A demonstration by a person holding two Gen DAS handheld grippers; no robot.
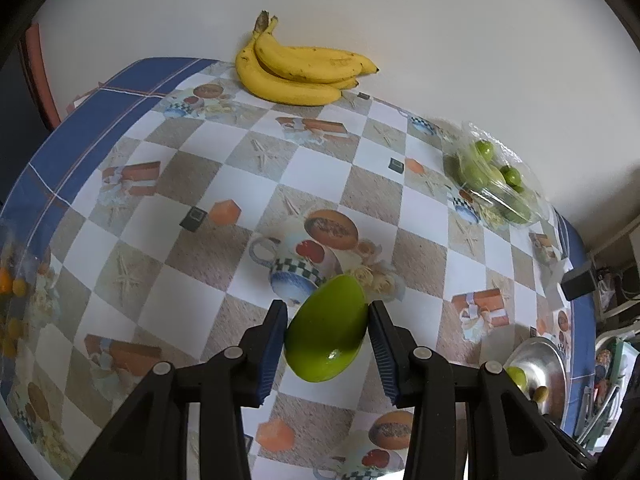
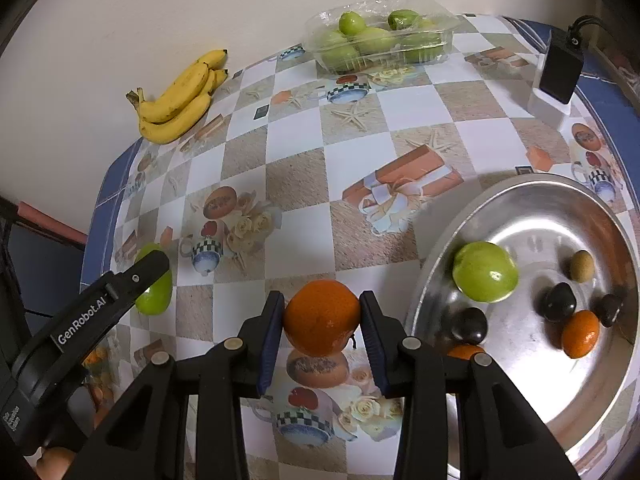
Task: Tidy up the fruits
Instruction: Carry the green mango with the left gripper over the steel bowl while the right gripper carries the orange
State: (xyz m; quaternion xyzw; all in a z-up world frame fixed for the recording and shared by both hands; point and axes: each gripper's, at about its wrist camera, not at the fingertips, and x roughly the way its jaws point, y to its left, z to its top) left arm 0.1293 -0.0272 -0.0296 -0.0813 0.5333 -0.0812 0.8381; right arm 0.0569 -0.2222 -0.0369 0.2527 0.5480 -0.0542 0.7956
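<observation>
Nearest the lens in the left wrist view, we record the left hand-held gripper (image 1: 327, 334) clenched on a green fruit (image 1: 326, 328), its blue pads pressing both flanks and the fruit tilted above the patterned worktop (image 1: 192, 168). From the right wrist view we note the right hand-held gripper (image 2: 321, 322) grasping an orange (image 2: 321, 316) between its pads, just left of the rim of a metal bowl (image 2: 520, 400). We find inside that bowl a second green fruit (image 2: 485, 272) near the left wall, a small orange citrus (image 2: 581, 334), three dark rounded fruits (image 2: 559, 302) and one small tan fruit (image 2: 581, 266). We observe a bunch of bananas (image 1: 298, 70) lying at the far edge of the worktop against the pale wall (image 1: 440, 32). A clear plastic tray (image 2: 380, 40) holding several green fruits sits at the far right side of the worktop, well apart from the bananas. We also log a black adapter on a white base (image 2: 556, 74) near the right edge, beyond the bowl. The left hand-held gripper appears at the lower left of the right wrist view, its finger crossing in front of the fruit it holds.
</observation>
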